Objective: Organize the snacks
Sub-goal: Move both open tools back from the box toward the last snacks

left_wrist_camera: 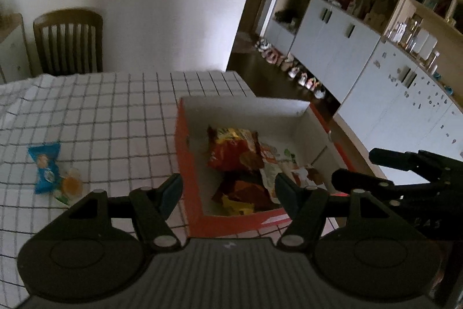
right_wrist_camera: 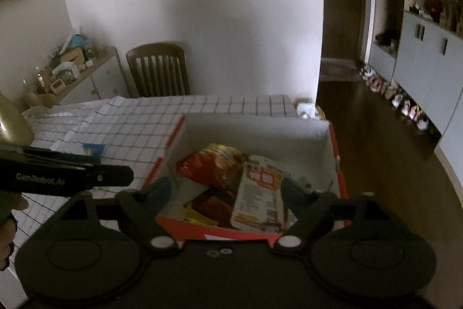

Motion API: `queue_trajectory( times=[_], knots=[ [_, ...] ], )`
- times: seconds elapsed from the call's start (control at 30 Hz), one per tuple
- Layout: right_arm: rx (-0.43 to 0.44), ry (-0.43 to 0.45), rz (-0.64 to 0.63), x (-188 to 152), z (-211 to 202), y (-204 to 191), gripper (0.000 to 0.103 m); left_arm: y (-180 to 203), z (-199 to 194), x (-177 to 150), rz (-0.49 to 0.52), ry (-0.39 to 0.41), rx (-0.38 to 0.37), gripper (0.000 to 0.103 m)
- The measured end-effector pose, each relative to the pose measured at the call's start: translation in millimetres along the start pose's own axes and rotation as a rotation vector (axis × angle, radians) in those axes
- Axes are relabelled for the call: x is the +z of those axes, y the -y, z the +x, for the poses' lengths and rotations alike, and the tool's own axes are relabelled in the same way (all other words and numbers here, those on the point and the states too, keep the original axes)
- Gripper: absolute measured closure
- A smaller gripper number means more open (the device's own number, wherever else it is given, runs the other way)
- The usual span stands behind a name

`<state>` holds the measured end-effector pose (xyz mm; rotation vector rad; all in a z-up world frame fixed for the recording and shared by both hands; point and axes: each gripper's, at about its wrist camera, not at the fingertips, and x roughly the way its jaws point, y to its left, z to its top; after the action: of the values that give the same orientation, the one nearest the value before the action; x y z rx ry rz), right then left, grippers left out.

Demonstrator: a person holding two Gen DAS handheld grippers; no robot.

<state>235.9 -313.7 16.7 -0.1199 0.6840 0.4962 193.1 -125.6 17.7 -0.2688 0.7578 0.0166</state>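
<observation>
Checked table (left_wrist_camera: 115,112), chair (left_wrist_camera: 68,39) behind. Orange box (left_wrist_camera: 185,164) holds snack packets (left_wrist_camera: 234,152); blue candy (left_wrist_camera: 44,167) lies left on table. Left tool (left_wrist_camera: 228,190) and right tool (right_wrist_camera: 224,190) both released, empty, above box.

Orange box (left_wrist_camera: 185,164), open, white inside, holds a heap of snack packs (left_wrist_camera: 235,154), red/yellow/white. Blue pack (left_wrist_camera: 44,167) and clear candy (left_wrist_camera: 71,184) lie apart on bench, left of box.

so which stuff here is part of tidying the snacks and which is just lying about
Part of the job:
- orange box
- snack packets inside it
- blue packet on the tablecloth
- clear-wrapped snack beside it

Just lying about:
- wooden chair
- shoes along the cabinets
- shelf clutter
</observation>
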Motion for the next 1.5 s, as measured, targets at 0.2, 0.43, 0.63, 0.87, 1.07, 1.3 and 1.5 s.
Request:
queue_trajectory(
  times=[0.2, 0.43, 0.63, 0.87, 1.07, 1.3, 1.5],
  knots=[
    [0.018, 0.028, 0.009, 6.2, -2.8, -32.9, 0.01, -29.7, -27.4, 0.6, 0.01, 0.043, -0.002, 0.028],
    [0.036, 0.041, 0.003, 7.1, 1.7, -78.6, 0.0, -72.9, -49.9, -0.4, 0.011, 0.054, -0.01, 0.022],
    [0.051, 0.036, -0.047, 5.8, 10.5, -124.2, 0.0, -121.3, -63.8, -2.7, -0.023, 0.064, -0.008, 0.019],
    [0.086, 0.023, -0.054, 3.9, 29.7, -169.6, 0.0, -182.1, -65.1, 0.4, -0.082, 0.069, 0.019, 0.018],
    [0.095, -0.003, -0.065, 2.3, 55.6, -203.6, 0.0, -231.0, -56.4, 6.8, -0.124, 0.064, 0.062, 0.018],
    [0.106, -0.055, -0.066, -1.2, 91.5, -225.7, 0.0, -267.6, -32.3, 12.1, -0.146, 0.032, 0.11, 0.018],
    [0.099, -0.098, -0.086, -3.8, 123.8, -238.6, 0.0, -286.0, -4.1, 13.5, -0.184, -0.006, 0.115, 0.018]
  ],
)
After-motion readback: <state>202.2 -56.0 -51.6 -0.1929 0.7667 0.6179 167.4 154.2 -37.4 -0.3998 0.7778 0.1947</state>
